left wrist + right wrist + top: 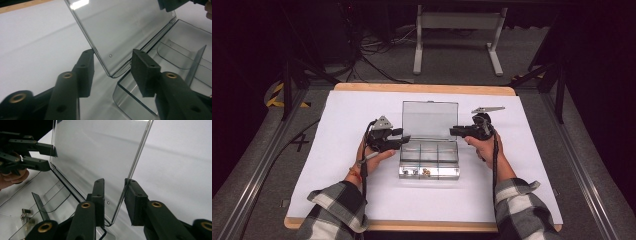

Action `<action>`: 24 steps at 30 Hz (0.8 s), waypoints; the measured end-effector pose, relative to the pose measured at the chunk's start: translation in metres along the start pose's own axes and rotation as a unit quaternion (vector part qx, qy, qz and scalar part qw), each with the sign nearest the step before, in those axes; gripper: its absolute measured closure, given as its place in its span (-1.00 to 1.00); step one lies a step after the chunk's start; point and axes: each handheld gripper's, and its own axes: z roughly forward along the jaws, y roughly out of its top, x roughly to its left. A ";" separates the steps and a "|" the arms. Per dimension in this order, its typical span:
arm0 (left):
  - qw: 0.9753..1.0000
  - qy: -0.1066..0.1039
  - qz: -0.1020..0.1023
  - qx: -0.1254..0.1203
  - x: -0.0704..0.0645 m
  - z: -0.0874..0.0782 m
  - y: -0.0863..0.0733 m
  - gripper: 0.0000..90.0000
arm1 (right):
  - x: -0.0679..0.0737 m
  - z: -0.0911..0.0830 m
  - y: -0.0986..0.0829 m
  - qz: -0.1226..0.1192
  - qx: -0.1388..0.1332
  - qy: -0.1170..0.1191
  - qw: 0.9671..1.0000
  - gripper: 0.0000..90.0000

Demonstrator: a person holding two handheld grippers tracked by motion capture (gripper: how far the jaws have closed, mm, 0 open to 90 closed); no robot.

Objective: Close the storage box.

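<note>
In the high view, one clear box [429, 159] is lying in the middle of the counter [347, 125], and its lid [430, 119] is standing up at the far side of the box. The left hand-held gripper [406, 138] is reaching the box's left side and the right hand-held gripper [452, 131] its right side, both at the lid's lower corners. Six compartments are showing in the box, in two rows of three; small metal parts [426, 172] are lying in the near row.

In the left gripper view, the two jaws are standing spread, with the lid's corner [110, 72] between them; I cannot tell if a pad is touching it.

In the right gripper view, the jaws are also spread around the lid's other edge [125, 192], which is lying against one pad, and they are not pinching it. The left hand-held gripper [53, 158] is showing beyond the lid.

I judge the box is already open, and the next step with the lid is still waiting.
</note>
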 end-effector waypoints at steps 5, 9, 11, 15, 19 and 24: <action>1.000 0.001 0.000 0.002 -0.001 0.002 0.002 0.28 | 0.001 -0.002 -0.001 -0.003 -0.005 0.000 1.000 0.63; 1.000 0.009 0.000 0.000 -0.002 0.002 0.004 0.34 | 0.003 -0.003 -0.001 -0.009 -0.007 -0.001 1.000 0.67; 1.000 0.009 -0.002 -0.002 -0.002 0.002 0.004 0.34 | 0.003 -0.004 -0.001 -0.010 -0.007 -0.001 1.000 0.67; 1.000 0.009 -0.001 -0.004 -0.001 0.001 0.005 0.42 | 0.005 -0.006 -0.001 -0.020 -0.007 -0.004 1.000 0.70; 1.000 0.013 0.002 0.000 -0.002 0.001 0.006 0.43 | 0.008 -0.007 -0.001 -0.027 -0.007 -0.011 1.000 0.70; 1.000 0.013 0.004 -0.003 -0.003 -0.001 0.008 0.44 | 0.011 -0.008 -0.002 -0.039 -0.011 -0.018 0.999 0.70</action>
